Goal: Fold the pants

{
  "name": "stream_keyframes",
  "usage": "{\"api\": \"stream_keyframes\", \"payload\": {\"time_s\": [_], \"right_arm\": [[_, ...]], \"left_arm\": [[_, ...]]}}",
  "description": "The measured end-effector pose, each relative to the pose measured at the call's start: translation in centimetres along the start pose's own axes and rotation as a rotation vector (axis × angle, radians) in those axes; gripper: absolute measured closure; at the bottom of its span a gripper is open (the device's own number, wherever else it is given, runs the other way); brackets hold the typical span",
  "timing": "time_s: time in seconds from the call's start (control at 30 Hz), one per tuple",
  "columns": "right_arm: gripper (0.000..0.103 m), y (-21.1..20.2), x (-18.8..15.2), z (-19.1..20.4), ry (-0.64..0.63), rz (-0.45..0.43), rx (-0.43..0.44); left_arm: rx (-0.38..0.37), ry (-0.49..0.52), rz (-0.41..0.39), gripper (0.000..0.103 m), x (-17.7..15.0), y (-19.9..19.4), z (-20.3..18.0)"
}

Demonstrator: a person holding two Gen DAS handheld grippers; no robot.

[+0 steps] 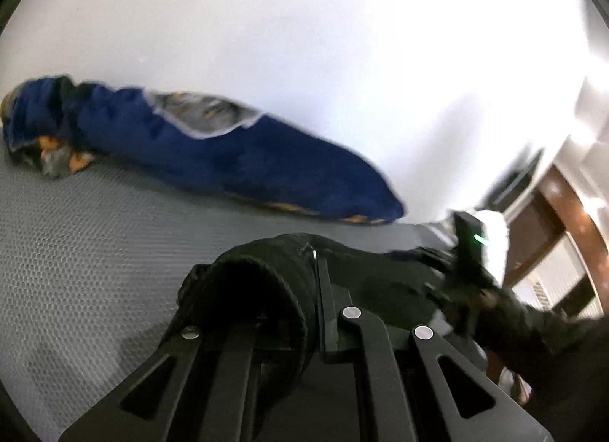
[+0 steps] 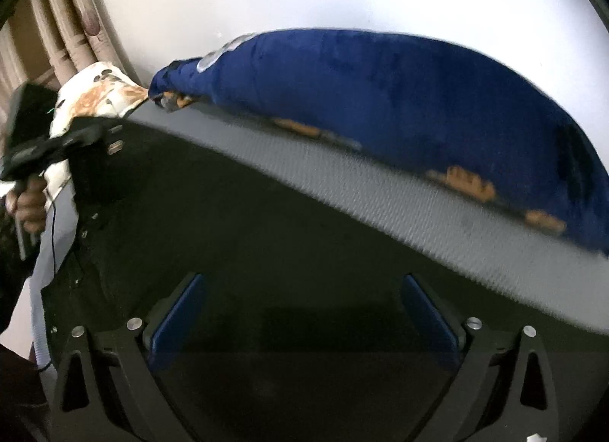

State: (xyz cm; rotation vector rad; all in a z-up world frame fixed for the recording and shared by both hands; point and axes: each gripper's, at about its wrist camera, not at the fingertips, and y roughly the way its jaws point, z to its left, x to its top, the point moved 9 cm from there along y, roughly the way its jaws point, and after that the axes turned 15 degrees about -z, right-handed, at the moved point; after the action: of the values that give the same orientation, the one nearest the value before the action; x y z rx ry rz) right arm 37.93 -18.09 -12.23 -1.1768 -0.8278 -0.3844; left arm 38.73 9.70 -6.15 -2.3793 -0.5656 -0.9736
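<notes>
Blue blanket (image 1: 236, 160) w/ orange-grey patterned lining, bunched in long roll at 10 o'clock in left wrist view, lying on grey textured mattress (image 1: 87, 252), against white wall (image 1: 304, 42). Brown wooden furniture (image 1: 571, 213) at 3 o'clock. Right wrist view: beige curtain (image 2: 64, 16) at 10 o'clock; white floral-print cloth (image 2: 99, 99) just beside blanket end.

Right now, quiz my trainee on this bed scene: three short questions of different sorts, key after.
1. True or false: the left gripper is clamped on the black pants.
2. The right gripper is: A) open, B) shut on the blue blanket.
3. What surface do the pants lie on?

Key:
1. True; black cloth is pinched between its fingers.
2. A; its jaws stand wide above the pants.
3. The grey textured mattress.
</notes>
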Motion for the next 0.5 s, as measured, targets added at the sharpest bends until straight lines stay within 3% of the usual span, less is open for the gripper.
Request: {"api": "stream_keyframes", "payload": {"time_s": [0.13, 0.3, 0.33, 0.5], "right_arm": [[0.002, 1.5, 1.6, -0.7, -0.039, 0.071, 0.112], [0.003, 3.5, 1.6, -0.2, -0.114, 0.196, 0.25], [0.011, 3.9, 1.2, 0.2, -0.139, 0.23, 0.297], [0.041, 5.0, -0.6, -0.4, -0.251, 0.341, 0.337]], "left_arm": [[-0.034, 0.016, -0.017, 0.096, -0.6, -1.4, -3.1], [-0.038, 0.035, -0.019, 0.096, -1.0, -2.3, -4.3], [-0.04, 0.034, -0.017, 0.096, -0.9, -2.3, -4.4], [-0.006, 0.014, -0.018, 0.096, -1.1, -3.0, -3.9]]}}
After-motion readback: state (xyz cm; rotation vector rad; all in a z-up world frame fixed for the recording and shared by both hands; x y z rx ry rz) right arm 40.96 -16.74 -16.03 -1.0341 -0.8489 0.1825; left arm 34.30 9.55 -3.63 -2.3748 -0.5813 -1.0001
